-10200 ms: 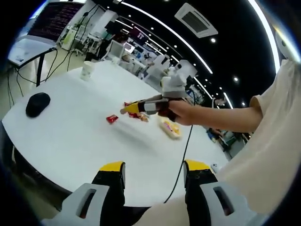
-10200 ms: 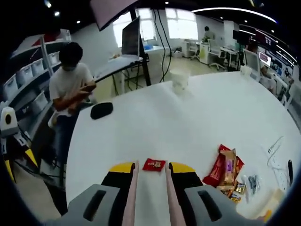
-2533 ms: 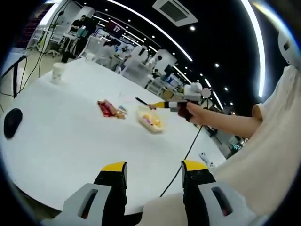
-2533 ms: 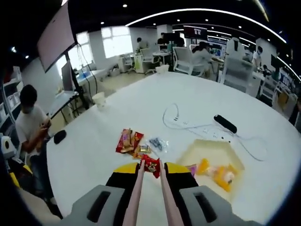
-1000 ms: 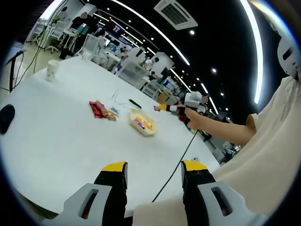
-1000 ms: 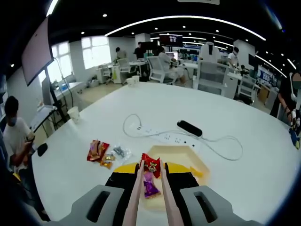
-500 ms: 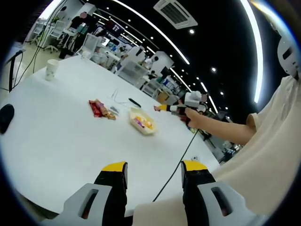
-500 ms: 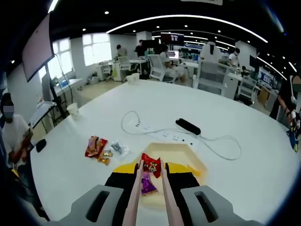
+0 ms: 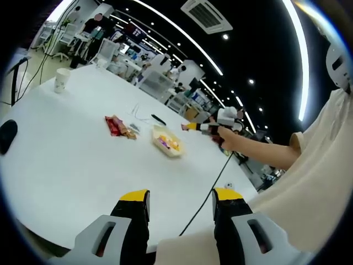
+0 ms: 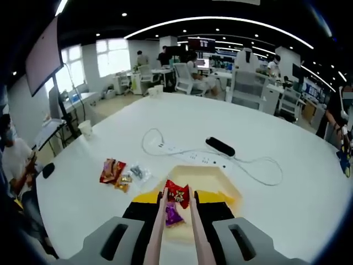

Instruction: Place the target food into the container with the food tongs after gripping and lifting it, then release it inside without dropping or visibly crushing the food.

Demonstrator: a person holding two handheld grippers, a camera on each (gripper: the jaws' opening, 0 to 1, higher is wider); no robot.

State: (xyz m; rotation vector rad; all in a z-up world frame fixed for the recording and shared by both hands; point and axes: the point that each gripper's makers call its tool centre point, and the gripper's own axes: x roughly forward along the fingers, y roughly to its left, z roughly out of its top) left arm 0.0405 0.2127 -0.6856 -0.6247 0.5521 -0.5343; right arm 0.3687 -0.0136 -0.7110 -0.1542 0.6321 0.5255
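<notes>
The right tool (image 10: 175, 205), its tongs (image 10: 157, 232) closed on a red snack packet (image 10: 177, 194), holds it above the yellow container (image 10: 216, 185) on the white desk (image 10: 287, 204). The left tool (image 9: 180, 205) gapes wide, holding nothing. Farther off lie loose snacks (image 10: 113, 170), then a power strip (image 10: 220, 146).

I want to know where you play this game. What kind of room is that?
Probably a big open office or lab: a large white table, desks with office chairs behind it, and long ceiling light strips.
</notes>
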